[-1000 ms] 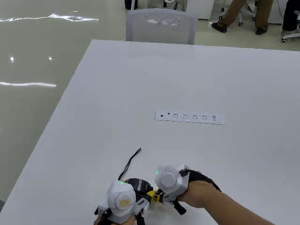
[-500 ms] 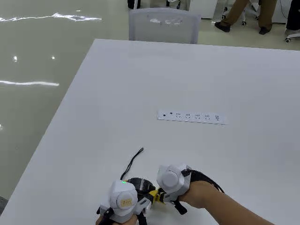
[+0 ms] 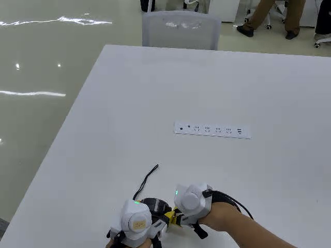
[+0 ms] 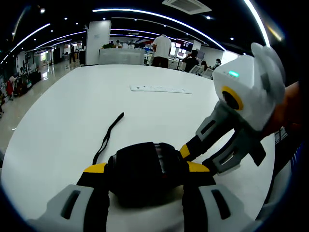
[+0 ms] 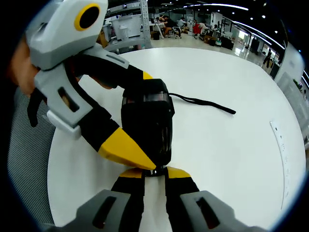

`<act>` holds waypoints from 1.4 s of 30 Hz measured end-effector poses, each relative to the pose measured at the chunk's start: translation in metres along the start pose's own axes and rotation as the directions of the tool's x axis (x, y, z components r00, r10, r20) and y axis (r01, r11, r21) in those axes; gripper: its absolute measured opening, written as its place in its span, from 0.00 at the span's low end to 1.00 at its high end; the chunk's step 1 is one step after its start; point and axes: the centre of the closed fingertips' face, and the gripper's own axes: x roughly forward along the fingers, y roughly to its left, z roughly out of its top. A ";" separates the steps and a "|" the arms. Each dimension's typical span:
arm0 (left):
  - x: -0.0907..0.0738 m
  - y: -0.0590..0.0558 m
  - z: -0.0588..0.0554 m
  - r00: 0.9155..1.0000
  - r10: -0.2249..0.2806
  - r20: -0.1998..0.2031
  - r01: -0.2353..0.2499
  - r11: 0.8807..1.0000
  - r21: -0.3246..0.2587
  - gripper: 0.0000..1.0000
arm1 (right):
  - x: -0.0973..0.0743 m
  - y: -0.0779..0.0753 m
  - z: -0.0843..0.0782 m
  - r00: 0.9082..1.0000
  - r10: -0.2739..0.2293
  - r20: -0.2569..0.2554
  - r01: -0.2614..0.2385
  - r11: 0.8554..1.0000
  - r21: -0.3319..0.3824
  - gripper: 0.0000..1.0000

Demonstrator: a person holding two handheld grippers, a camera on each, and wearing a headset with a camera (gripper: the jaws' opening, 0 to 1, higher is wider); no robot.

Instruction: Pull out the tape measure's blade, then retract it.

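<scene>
Left gripper (image 4: 146, 170) fingers clamped black tape measure case (image 4: 141, 157) between them, anchoring it. Right gripper (image 5: 155, 173) fingers pinched shut on blade tip (image 5: 155, 169) at case edge, apparently poised for pull-out.

Counting: 1 black round-cased tape measure (image 4: 145, 169) | 1 thin black wrist strap (image 3: 146, 180) trailing | 2 white grippers with yellow-tipped black jaws showing: left gripper (image 4: 145, 170), right gripper (image 5: 154, 171) | 1 long white power strip (image 3: 212, 129) lying | 1 white table (image 3: 155, 93) | 1 grey chair (image 3: 180, 28) standing
</scene>
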 end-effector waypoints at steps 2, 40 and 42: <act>0.000 0.000 0.001 1.000 -0.002 -0.002 0.002 1.000 0.000 0.57 | -0.001 -0.001 0.000 1.000 -0.006 0.001 0.006 1.000 0.003 0.16; -0.001 0.000 0.002 1.000 -0.011 -0.001 0.011 1.000 -0.010 0.58 | -0.013 0.001 -0.018 0.995 -0.088 0.044 0.084 0.994 0.074 0.48; -0.001 0.001 0.001 1.000 -0.011 0.000 0.011 1.000 -0.011 0.59 | -0.020 -0.003 -0.020 0.991 -0.118 0.063 0.112 0.988 0.103 0.58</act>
